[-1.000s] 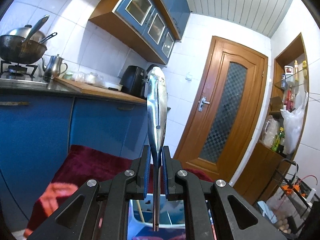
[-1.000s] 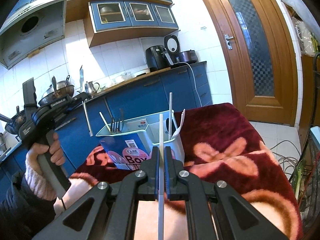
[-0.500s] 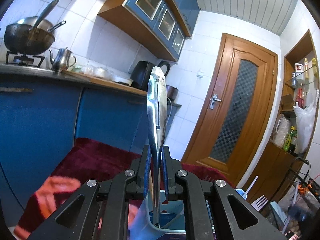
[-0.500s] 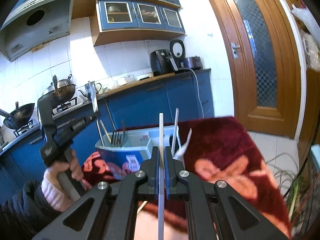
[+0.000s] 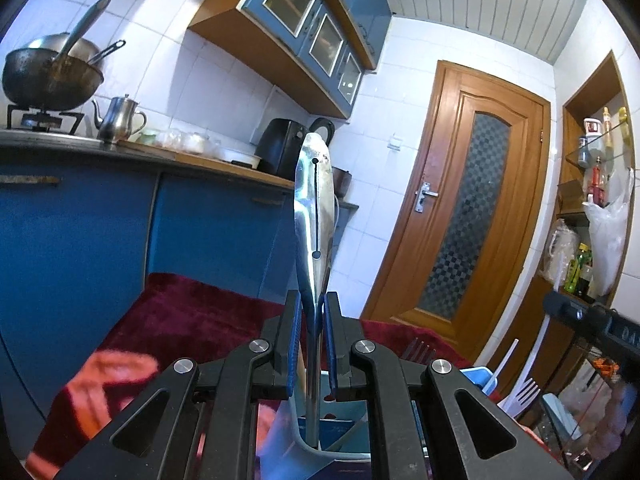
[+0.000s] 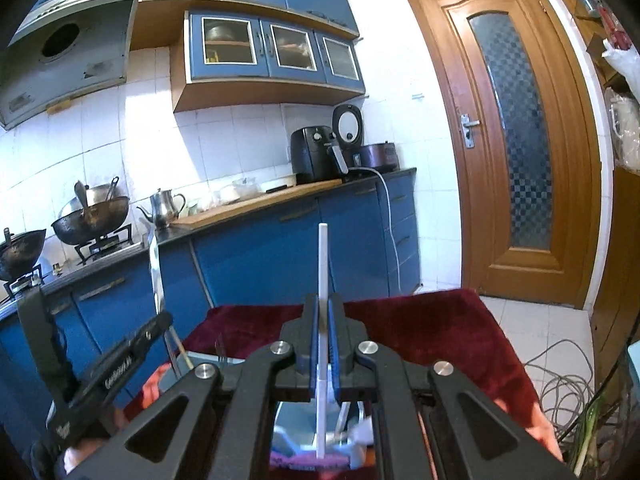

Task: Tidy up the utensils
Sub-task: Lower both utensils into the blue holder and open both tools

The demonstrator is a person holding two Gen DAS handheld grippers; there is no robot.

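The metal utensil stood upright above the utensil box, clamped by its handle in your left gripper. The thin white plastic handle rose upright from your right gripper, whose jaws were clenched on it. White plastic forks stood in the box, which sat on the dark red blanket.
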